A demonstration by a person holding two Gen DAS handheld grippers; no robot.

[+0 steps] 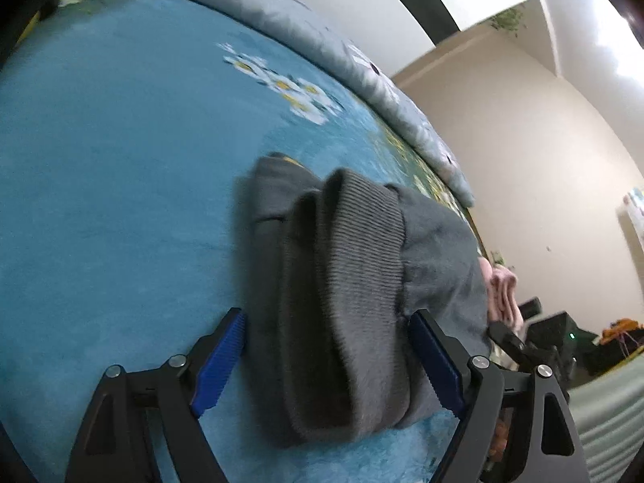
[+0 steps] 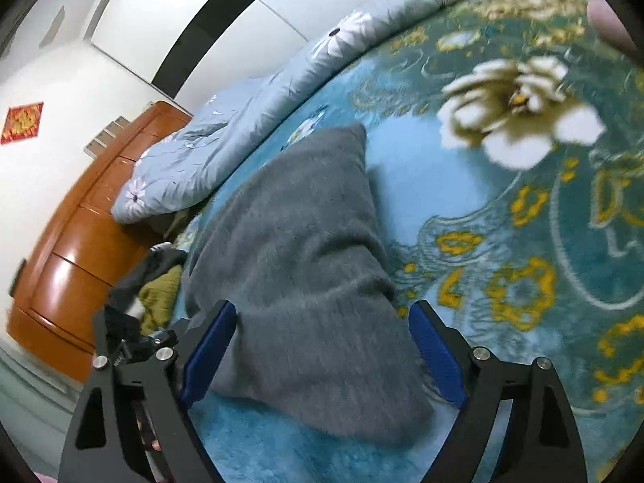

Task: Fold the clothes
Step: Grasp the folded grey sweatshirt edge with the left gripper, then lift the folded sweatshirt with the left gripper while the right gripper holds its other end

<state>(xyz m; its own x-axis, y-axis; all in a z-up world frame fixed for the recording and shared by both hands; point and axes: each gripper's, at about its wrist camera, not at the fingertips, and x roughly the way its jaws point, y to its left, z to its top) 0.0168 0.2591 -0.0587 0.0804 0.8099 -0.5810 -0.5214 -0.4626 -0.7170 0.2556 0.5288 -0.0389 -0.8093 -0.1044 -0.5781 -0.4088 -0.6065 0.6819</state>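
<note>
Your left gripper (image 1: 326, 366) has its blue-padded fingers (image 1: 219, 362) spread wide apart, one on each side of the dark grey fuzzy knitted garment (image 1: 342, 302), and neither pad presses on the cloth. The garment lies folded into a thick bundle on the bed, on the teal plush blanket with white and yellow flowers (image 1: 120, 181). From this side you see its ribbed hem (image 1: 362, 217) turned over on top of the bundle, with soft rolled layers running towards the camera between your fingers. To the far right of the left wrist view, past the garment, a bit of the other gripper's black frame (image 1: 511, 338) shows.

Your right gripper (image 2: 322, 354) also has its fingers (image 2: 209, 354) standing well apart around the other end of the same garment (image 2: 298, 265), and the pads do not clamp it; the left pad looks very close to the cloth, though whether it touches you cannot tell from the blur. Here the garment shows as a smooth fuzzy slab that narrows to a corner pointing away from you, its near edge resting on the blanket (image 2: 503, 241) between the fingers.

Behind the garment a pale blue quilt with white daisies (image 2: 249, 120) lies bunched along the far edge of the bed. Beyond that stands an orange-brown wooden headboard (image 2: 80, 249), and a small pile of dark and olive clothes (image 2: 157, 281) sits just beside the garment at the bed's left edge.
</note>
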